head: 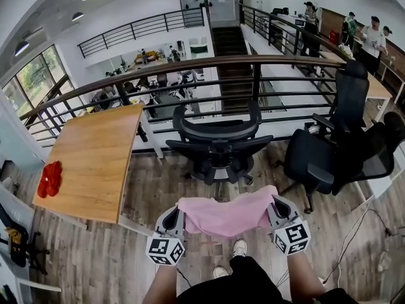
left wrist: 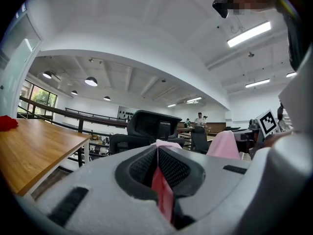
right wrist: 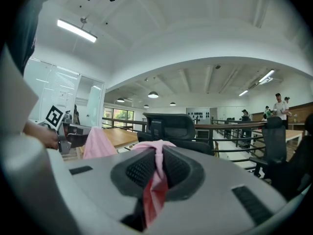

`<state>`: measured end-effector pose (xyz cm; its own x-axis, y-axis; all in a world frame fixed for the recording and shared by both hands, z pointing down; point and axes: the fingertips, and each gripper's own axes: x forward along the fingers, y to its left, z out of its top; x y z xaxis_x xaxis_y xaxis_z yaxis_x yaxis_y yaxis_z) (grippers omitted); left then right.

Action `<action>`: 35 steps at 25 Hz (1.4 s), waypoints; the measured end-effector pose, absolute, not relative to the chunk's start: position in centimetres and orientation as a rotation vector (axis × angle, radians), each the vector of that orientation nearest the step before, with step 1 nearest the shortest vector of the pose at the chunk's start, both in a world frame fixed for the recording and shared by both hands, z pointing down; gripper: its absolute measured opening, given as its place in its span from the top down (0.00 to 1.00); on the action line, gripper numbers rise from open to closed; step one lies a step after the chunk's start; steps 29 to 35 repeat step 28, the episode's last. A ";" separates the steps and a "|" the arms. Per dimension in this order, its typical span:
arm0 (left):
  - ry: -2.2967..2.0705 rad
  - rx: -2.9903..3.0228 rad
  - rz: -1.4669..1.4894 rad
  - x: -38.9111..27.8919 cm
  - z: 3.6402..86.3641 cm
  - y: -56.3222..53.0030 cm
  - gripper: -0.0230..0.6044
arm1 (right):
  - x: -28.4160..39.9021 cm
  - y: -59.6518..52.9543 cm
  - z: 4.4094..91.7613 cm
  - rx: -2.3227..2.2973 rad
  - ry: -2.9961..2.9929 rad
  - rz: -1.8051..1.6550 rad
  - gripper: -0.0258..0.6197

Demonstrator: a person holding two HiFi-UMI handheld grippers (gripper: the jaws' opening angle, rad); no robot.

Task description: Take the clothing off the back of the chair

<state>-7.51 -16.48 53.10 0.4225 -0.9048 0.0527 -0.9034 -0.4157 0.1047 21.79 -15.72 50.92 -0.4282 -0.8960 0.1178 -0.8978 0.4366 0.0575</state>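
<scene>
We have the pink garment (head: 228, 215) stretched between us and the chair (head: 218, 147). It is off the chair back and hangs in the air above the floor, one end in each gripper. The left gripper (head: 180, 210) has its jaws pressed together on a thin fold. The right gripper (head: 273, 205) is clamped on a thicker bunch, so its jaws stand a little apart. We judge the cloth light, soft and limp: it sags in the middle, keeps no shape of its own and will swing and drape with any move. The ends, where we hold it, seem the right places to grip. The thin fold on the left looks the likelier to slip, so a deeper bite there would be safer. We cannot tell what kind of garment it is, nor how far it hangs down, since its lower part is out of sight beneath the spread top edge. Each gripper view shows only the pinched fold and a scrap of pink beyond it.
</scene>
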 end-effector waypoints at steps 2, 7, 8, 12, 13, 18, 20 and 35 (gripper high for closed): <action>-1.626 2.552 -0.014 -7.4 53.1 -16.5 0.93 | 21.8 -15.7 50.9 1.598 -2.545 0.005 0.91; -1.632 2.553 -0.018 -7.5 53.0 -16.7 0.93 | 21.6 -15.9 50.8 1.584 -2.516 -0.041 0.92; -1.630 2.552 -0.022 -7.5 53.0 -16.8 0.93 | 21.5 -15.9 50.8 1.582 -2.517 -0.044 0.92; -1.613 2.568 -0.030 -6.8 52.6 -17.0 0.93 | 21.3 -15.8 50.5 1.576 -2.522 -0.054 0.91; -1.612 2.572 -0.033 -6.7 52.4 -17.1 0.93 | 21.3 -15.8 50.4 1.577 -2.522 -0.054 0.91; -1.612 2.578 -0.051 -6.7 52.3 -17.4 0.93 | 21.1 -15.9 50.2 1.577 -2.525 -0.068 0.92; -1.608 2.581 -0.062 -6.7 52.1 -17.5 0.93 | 21.1 -15.9 50.0 1.581 -2.528 -0.071 0.92; -1.611 2.580 -0.045 -6.9 51.7 -17.9 0.93 | 20.7 -16.0 49.5 1.573 -2.528 -0.083 0.92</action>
